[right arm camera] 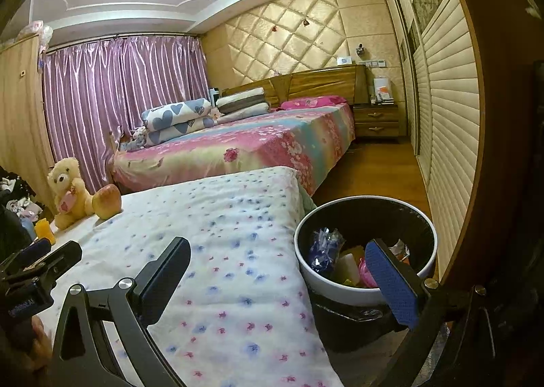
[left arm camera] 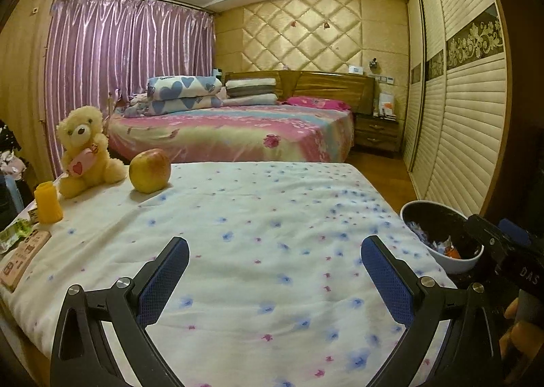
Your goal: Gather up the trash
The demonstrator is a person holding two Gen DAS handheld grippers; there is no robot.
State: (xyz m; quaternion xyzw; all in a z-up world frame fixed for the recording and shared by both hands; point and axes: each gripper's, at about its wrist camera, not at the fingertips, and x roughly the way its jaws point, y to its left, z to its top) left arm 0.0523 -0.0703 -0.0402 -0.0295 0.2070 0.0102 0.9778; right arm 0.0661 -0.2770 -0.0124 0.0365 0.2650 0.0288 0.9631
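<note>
My left gripper (left arm camera: 275, 244) is open over the white flowered cloth (left arm camera: 272, 196), with nothing between its fingers. My right gripper (right arm camera: 278, 246) is open too, at the table's right edge, and its right finger (right arm camera: 391, 281) shows in front of the trash bin (right arm camera: 343, 293). The white bin with its black liner holds several wrappers, among them a blue one (right arm camera: 323, 247). In the left wrist view the bin (left arm camera: 455, 263) stands to the right, below the table edge. A green wrapper (left arm camera: 13, 235) and a flat printed box (left arm camera: 23, 257) lie at the table's left edge.
An orange bottle (left arm camera: 49, 203), a teddy bear (left arm camera: 86, 149) and an apple (left arm camera: 150, 171) stand at the table's far left. Beyond the table is a bed (left arm camera: 231, 132). A wardrobe with slatted doors (left arm camera: 469, 135) lines the right side. The other gripper (left arm camera: 503, 244) shows at the right edge.
</note>
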